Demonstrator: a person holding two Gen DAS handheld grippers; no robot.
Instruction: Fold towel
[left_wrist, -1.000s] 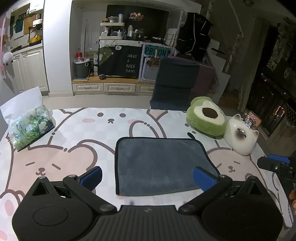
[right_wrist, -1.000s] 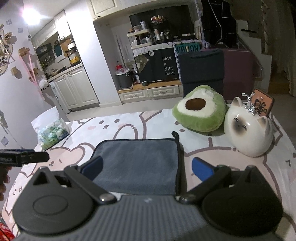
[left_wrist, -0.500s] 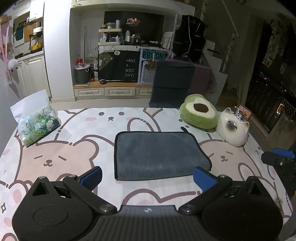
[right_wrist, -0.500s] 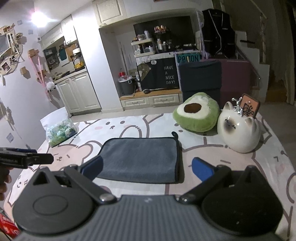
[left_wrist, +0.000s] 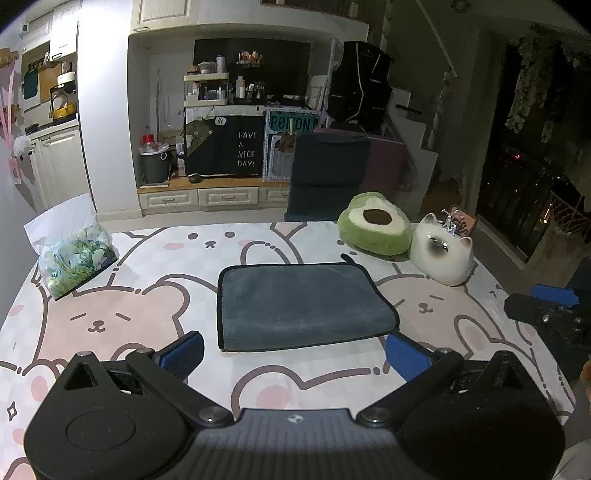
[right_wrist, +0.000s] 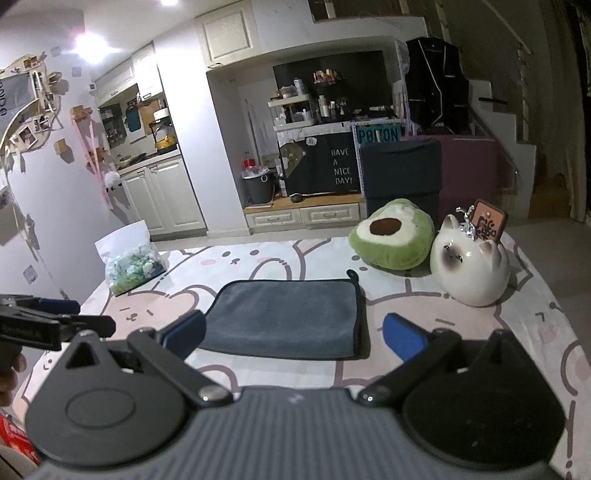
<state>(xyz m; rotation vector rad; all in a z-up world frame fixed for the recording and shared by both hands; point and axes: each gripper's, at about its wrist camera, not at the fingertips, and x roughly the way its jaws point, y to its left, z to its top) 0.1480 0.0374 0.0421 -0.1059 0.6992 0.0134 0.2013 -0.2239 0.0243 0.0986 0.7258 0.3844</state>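
Observation:
A grey towel (left_wrist: 301, 304) with a dark hem lies folded flat in a rectangle on the rabbit-print table cover; it also shows in the right wrist view (right_wrist: 284, 317). A small hanging loop sticks out at its far right corner. My left gripper (left_wrist: 295, 354) is open and empty, held above the table just in front of the towel's near edge. My right gripper (right_wrist: 293, 334) is open and empty, also back from the towel's near edge. Neither gripper touches the towel.
A green avocado cushion (left_wrist: 375, 229) and a white cat figure (left_wrist: 441, 254) sit at the far right. A bag of green and white items (left_wrist: 72, 254) sits at the far left. A dark chair (left_wrist: 328, 173) stands behind the table.
Both grippers have pulled back and up from the towel, so it looks smaller and farther. The towel has not moved. Both grippers stayed open.

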